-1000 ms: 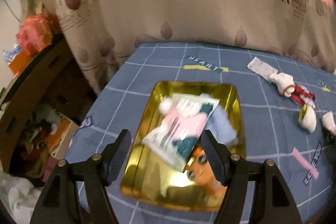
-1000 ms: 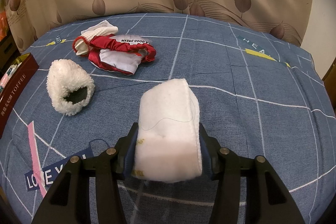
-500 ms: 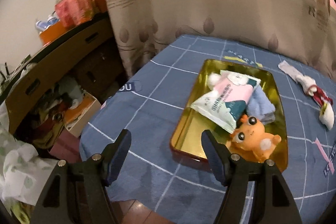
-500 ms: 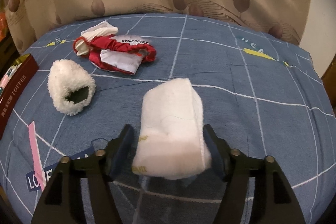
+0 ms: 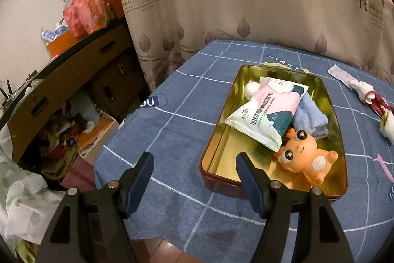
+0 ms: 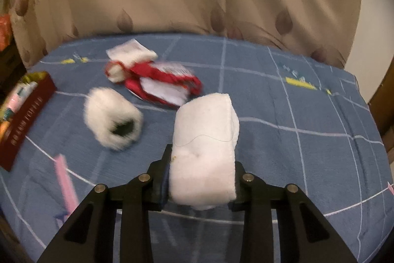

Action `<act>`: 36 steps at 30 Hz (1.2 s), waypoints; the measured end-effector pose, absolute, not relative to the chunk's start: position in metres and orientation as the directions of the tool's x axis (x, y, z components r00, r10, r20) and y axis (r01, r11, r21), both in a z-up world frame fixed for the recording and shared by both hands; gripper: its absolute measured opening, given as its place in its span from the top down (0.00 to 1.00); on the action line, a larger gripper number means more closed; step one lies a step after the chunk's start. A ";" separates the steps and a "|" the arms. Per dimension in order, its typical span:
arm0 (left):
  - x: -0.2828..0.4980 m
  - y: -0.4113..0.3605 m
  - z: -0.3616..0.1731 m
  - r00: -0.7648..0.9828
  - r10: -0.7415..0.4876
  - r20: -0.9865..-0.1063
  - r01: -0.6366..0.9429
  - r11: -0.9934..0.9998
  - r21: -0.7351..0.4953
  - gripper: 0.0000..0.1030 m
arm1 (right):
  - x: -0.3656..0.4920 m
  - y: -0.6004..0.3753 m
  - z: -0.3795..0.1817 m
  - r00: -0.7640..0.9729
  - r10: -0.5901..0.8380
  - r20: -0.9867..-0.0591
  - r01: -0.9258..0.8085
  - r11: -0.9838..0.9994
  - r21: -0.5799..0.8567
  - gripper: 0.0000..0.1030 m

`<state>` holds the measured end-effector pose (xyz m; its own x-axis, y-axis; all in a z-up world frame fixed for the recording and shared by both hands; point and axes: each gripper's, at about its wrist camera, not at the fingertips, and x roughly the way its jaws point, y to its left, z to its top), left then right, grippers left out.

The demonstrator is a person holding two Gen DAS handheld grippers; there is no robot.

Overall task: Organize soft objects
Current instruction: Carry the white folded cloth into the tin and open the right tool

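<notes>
The right tool [image 6: 202, 170] is closing on the white pad [image 6: 204, 147], which sits pinched between its fingers above the bed [image 6: 307, 164]. The left tool [image 5: 194, 176] is spread and empty near the bed's left edge, just before the tin [image 5: 270, 179]. The pad is soft and squashes, so a shallow pinch could let it slip free on the way. The tin is already crowded with the wipes [image 5: 263, 115] and toy [image 5: 305, 152], so the pad may perch on them and roll out.

1. Left gripper [image 5: 194, 168] — two matte black angular arms rising from the bottom of the frame, each carrying silver round screws.
2. Its fingers [image 5: 248, 176] bear dark blue pads.
3. Right gripper [image 6: 200, 171] — same black arms, four silver screws in a row.
</notes>
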<state>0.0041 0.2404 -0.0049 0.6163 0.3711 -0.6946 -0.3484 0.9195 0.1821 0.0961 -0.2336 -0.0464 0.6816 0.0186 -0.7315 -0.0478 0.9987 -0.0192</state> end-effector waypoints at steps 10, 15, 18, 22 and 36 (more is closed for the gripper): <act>0.006 0.250 -0.008 0.600 0.347 -0.721 -0.370 0.919 0.135 0.31 | 0.098 -0.136 -0.007 0.651 0.254 -0.716 -0.270 0.958 0.095 0.70; 0.007 0.250 -0.010 0.590 0.348 -0.728 -0.373 0.918 0.136 0.31 | 0.101 -0.072 0.003 0.614 0.341 -0.712 -0.384 0.917 0.108 0.70; 0.007 0.251 -0.010 0.592 0.340 -0.731 -0.370 0.920 0.128 0.31 | 0.098 -0.034 0.006 0.596 0.375 -0.710 -0.444 0.891 0.098 0.69; 0.005 0.252 -0.009 0.596 0.343 -0.726 -0.374 0.919 0.126 0.31 | 0.099 0.008 0.009 0.571 0.407 -0.713 -0.513 0.855 0.078 0.69; 0.000 0.277 -0.002 0.596 0.362 -0.717 -0.445 0.892 0.080 0.31 | 0.111 0.078 0.007 0.528 0.453 -0.718 -0.583 0.809 0.081 0.68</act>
<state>-0.0003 0.2770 -0.0025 0.5962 0.3621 -0.7165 -0.4450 0.8919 0.0804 0.1110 0.0776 0.0073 0.5281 0.4530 -0.7182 -0.5828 0.8085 0.0815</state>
